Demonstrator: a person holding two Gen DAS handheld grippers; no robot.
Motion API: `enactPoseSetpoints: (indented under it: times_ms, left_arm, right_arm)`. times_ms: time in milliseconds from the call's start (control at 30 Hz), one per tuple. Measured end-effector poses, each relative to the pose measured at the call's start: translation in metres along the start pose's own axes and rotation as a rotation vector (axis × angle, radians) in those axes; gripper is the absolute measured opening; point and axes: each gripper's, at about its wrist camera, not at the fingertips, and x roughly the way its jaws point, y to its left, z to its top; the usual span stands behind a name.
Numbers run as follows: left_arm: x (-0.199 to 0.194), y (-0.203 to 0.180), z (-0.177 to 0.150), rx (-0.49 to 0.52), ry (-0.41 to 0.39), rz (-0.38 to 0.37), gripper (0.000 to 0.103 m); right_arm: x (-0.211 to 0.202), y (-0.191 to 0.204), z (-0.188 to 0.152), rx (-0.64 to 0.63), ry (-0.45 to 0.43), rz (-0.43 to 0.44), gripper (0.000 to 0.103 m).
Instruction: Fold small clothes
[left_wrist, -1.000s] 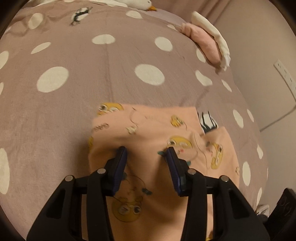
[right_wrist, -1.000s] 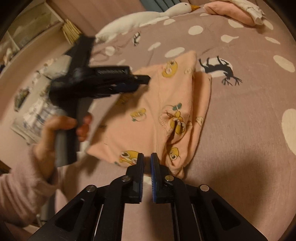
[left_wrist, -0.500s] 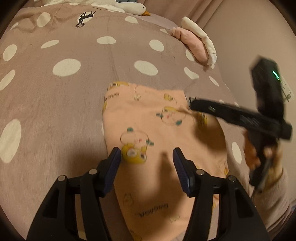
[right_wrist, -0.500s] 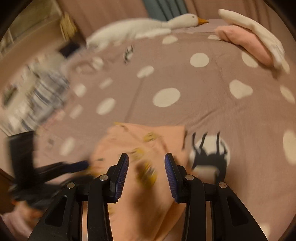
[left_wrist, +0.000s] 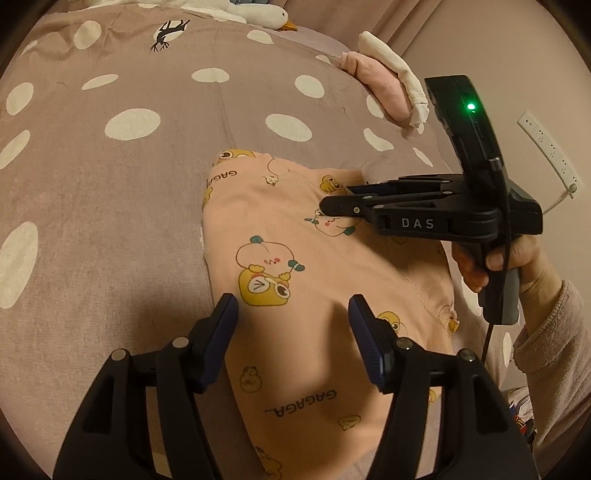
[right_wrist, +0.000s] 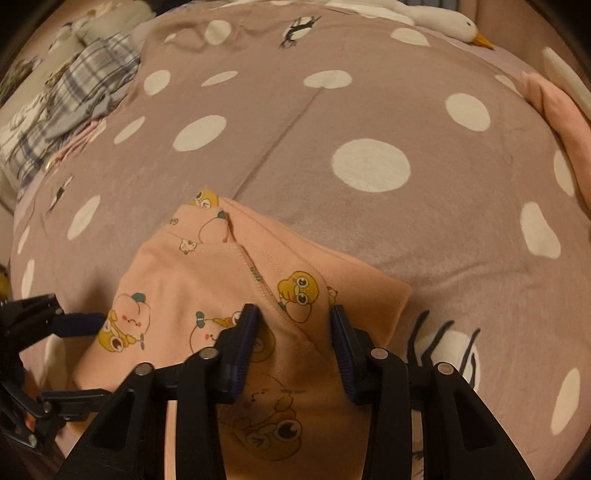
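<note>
The peach garment (left_wrist: 314, 295) lies partly folded on the polka-dot bedspread (left_wrist: 129, 184), with a stitched hem running diagonally across its top layer. The left gripper (left_wrist: 291, 310) is spread wide above the garment's near portion and holds nothing. The right gripper (right_wrist: 293, 321) is also spread, its fingers straddling the hem near the garment's far corner; whether the fingers touch the cloth cannot be determined.

Handling judgement: the garment appears to be thin, soft knit, light and limp. It will sag and drag on the bedspread rather than hold shape. Take hold at the doubled hem or a folded edge, where layers are thickest, and pinch all layers together. A folded pink item (left_wrist: 384, 92) lies well beyond the garment.
</note>
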Motion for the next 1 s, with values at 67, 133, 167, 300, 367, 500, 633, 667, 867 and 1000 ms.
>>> enactPoseSetpoints:
  times_ms: [67,133,167,300,367,500,633,667,867,1000]
  left_arm:
    - [0.000,-0.001,0.000,0.002,-0.001,0.001,0.062]
    - [0.000,-0.001,-0.001,0.001,-0.001,0.001,0.062]
    - [-0.001,-0.001,0.000,0.000,0.000,0.001,0.062]
    - [-0.002,0.000,0.000,-0.011,0.002,0.003,0.062]
    - [-0.001,0.001,0.001,-0.017,0.001,0.011,0.062]
    - [0.004,0.004,0.004,-0.029,0.006,0.035,0.065]
    - [0.012,0.011,0.005,-0.053,0.043,0.054,0.065]
    - [0.012,0.011,0.004,-0.058,0.045,0.051,0.065]
    - [-0.006,0.012,0.000,-0.064,0.010,0.051,0.065]
    - [-0.020,0.008,-0.004,-0.066,-0.027,0.059,0.065]
  right_arm:
    - [-0.003,0.006,0.003,-0.033,-0.014,-0.007,0.016]
    - [-0.009,0.014,0.001,-0.079,-0.040,-0.016,0.011]
    - [-0.012,0.019,0.001,-0.101,-0.055,-0.044,0.010]
    - [-0.039,0.022,0.010,-0.114,-0.170,-0.079,0.009]
    - [-0.041,0.022,0.016,-0.121,-0.179,-0.089,0.009]
    - [-0.010,0.024,0.018,-0.149,-0.102,-0.170,0.009]
    - [-0.002,0.011,0.012,-0.070,-0.097,-0.155,0.009]
    - [-0.007,0.007,0.013,-0.040,-0.110,-0.146,0.009]
    - [-0.080,-0.025,0.003,0.151,-0.292,-0.076,0.009]
    - [-0.092,-0.034,-0.010,0.184,-0.257,-0.041,0.009]
